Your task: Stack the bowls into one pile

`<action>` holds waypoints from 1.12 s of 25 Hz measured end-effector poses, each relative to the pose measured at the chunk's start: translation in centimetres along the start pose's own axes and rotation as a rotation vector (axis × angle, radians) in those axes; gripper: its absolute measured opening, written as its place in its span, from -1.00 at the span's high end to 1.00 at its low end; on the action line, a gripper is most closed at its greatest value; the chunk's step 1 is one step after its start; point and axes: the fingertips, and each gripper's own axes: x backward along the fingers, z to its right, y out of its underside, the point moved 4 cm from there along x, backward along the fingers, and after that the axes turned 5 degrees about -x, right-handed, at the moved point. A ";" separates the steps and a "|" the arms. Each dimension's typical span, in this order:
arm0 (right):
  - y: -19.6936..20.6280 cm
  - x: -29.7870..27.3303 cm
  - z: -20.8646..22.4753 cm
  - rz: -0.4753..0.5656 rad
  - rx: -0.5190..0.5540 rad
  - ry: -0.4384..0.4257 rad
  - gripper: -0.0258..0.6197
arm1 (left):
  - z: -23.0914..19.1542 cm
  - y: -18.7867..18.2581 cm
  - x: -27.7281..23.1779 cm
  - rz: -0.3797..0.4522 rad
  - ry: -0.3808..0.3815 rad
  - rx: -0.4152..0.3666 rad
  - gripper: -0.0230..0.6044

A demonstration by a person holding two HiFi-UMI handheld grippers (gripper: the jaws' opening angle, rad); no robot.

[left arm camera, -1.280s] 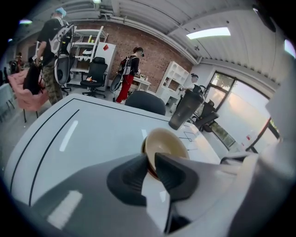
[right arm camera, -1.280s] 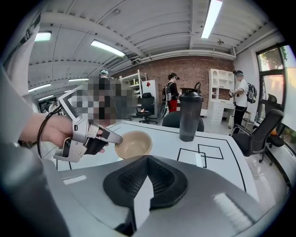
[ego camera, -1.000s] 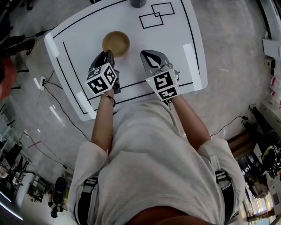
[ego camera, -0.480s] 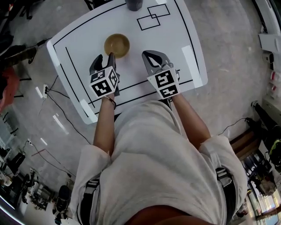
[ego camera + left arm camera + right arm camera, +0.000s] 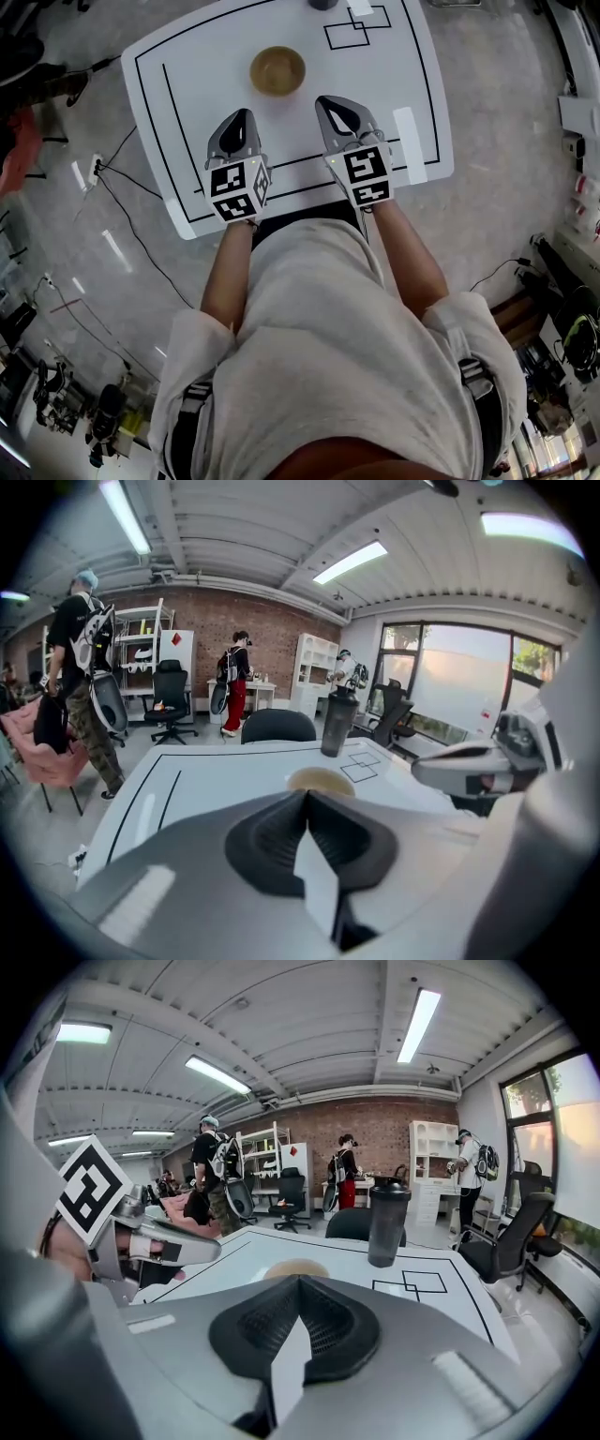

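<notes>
Bowl (image 5: 277,71), tan and round, rests on a white, black-lined surface (image 5: 192,89) ahead of two hand-held tools and is touched by neither; whether more than one bowl is nested there cannot be told from above. Nearest the head camera, a person in a light shirt (image 5: 319,356) reaches both bare forearms forward over the surface's near edge. The left tool (image 5: 243,117) has its jaws pressed together with nothing between them. The right tool (image 5: 326,103) likewise shows its jaws closed tip to tip and empty. Both tools point forward and downward, side by side and apart from each other. The bowl sits past their tips, roughly midway between the two, inside the black border. Farther on, two overlapping black squares (image 5: 356,25) are drawn on the surface to the right of the bowl, and a dark shaker bottle (image 5: 387,1222) stands upright toward the far edge, near those squares. Behind the surface is a dark office chair (image 5: 278,727). Across the room, a person in red trousers (image 5: 234,677) stands before a brick wall (image 5: 202,616), another person with a backpack (image 5: 80,649) stands at left, and ceiling strip lights (image 5: 349,562) glow overhead.
</notes>
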 end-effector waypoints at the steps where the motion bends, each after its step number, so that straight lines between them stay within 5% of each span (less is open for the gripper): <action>1: 0.0 0.4 -0.5 0.011 -0.004 0.007 0.92 | 0.0 0.1 0.8 0.012 -0.002 -0.011 0.92; 10: -0.7 4.9 -6.8 0.129 -0.023 -0.019 0.92 | 0.2 1.3 9.1 0.104 0.022 0.007 0.92; 21: -2.1 13.4 -13.0 0.313 0.025 0.039 0.92 | 1.2 1.4 18.7 0.265 0.003 -0.020 0.92; 28: -0.7 17.8 -15.4 0.329 0.065 0.100 0.92 | 2.5 2.5 23.4 0.333 0.005 -0.054 0.92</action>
